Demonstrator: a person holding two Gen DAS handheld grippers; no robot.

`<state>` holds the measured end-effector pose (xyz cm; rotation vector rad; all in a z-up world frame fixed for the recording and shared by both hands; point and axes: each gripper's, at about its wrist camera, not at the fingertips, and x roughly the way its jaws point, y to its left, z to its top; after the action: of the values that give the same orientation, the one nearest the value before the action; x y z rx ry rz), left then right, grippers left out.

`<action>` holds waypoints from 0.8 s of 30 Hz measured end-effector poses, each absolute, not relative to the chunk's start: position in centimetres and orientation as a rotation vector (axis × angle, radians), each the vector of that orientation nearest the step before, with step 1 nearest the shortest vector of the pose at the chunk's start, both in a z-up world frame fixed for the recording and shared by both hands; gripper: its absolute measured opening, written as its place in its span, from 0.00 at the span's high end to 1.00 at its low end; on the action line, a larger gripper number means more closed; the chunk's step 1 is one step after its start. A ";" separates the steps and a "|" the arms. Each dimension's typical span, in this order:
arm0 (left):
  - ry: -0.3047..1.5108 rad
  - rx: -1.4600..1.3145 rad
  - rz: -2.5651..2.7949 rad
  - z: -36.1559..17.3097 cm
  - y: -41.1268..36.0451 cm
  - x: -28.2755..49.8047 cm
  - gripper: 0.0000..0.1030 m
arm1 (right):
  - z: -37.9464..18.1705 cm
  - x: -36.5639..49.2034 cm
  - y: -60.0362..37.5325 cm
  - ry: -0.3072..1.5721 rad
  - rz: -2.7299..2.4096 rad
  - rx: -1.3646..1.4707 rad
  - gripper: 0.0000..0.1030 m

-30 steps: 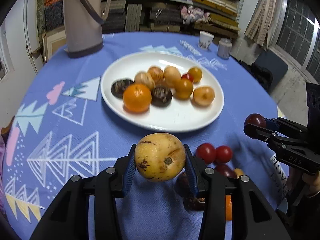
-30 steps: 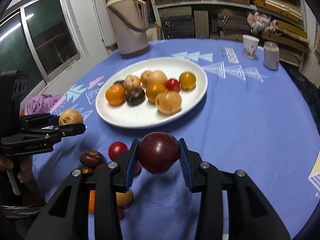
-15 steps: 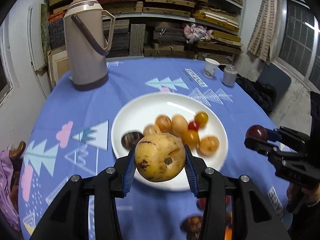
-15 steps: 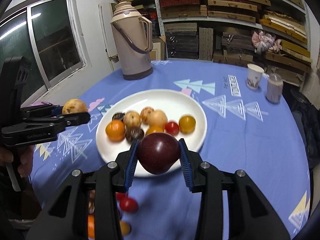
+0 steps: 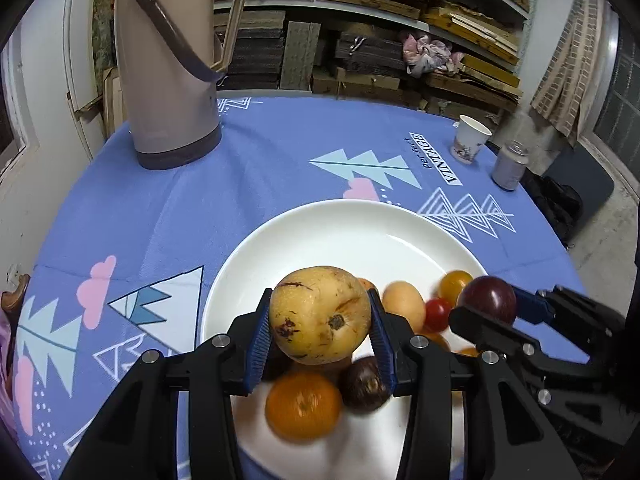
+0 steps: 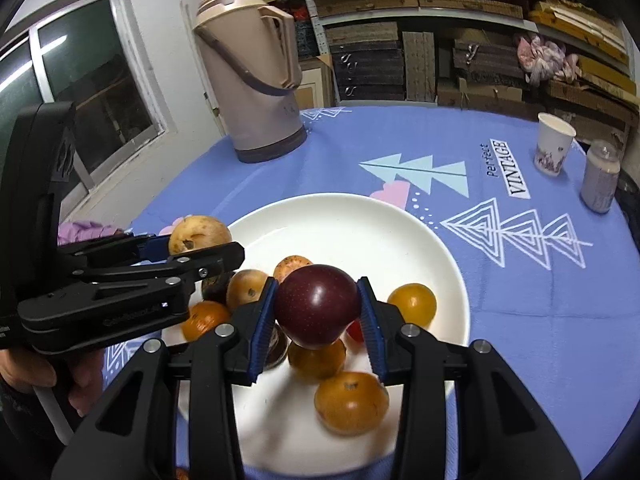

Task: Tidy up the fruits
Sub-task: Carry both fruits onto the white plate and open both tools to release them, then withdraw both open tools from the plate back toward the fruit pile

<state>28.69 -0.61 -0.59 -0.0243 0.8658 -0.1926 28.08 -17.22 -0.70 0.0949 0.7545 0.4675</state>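
A speckled yellow fruit (image 5: 319, 314) is clamped in my left gripper (image 5: 319, 330), which hangs above the near part of the white plate (image 5: 344, 232). My right gripper (image 6: 317, 312) is shut on a dark red plum (image 6: 317, 304) and hovers over the same plate (image 6: 360, 224). Each gripper shows in the other's view: the right one with its plum (image 5: 488, 300) at the right edge, the left one with its yellow fruit (image 6: 198, 234) at the left. Several fruits lie on the plate, among them an orange (image 5: 303, 404), a dark brown fruit (image 5: 363, 384) and a cherry tomato (image 5: 437, 314).
A tall beige thermos jug (image 5: 170, 64) stands at the far left of the round blue tablecloth (image 5: 160, 208). A paper cup (image 5: 470, 140) and a small can (image 5: 510, 166) stand at the far right. Shelves of stacked boards fill the wall behind. A hand (image 6: 24, 372) grasps the left gripper's handle.
Both grippers carried their fruits forward from the loose fruit near the table's front edge to above the plate. The plate's fruits now lie under and beside the fingers. Both grips are unchanged.
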 end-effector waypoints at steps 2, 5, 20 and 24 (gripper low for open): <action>0.859 -0.030 -0.201 -0.8 -0.6 29.0 0.56 | -1.4 28.6 -17.3 0.758 0.465 0.101 0.62; 0.847 -0.024 -0.192 -1.3 -0.6 29.2 0.56 | -1.8 29.0 -17.9 0.748 0.461 0.115 0.61; 0.614 0.052 -0.089 -0.6 0.3 26.7 0.09 | -1.7 28.1 -21.4 0.584 0.464 0.364 0.15; 0.622 -0.011 -0.095 -0.3 1.5 26.4 0.09 | -0.3 27.0 -21.6 0.505 0.440 0.317 0.09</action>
<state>26.37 1.54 -0.30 -0.0107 0.6218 -0.0954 27.05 -21.56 -0.30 0.3170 0.5053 0.4398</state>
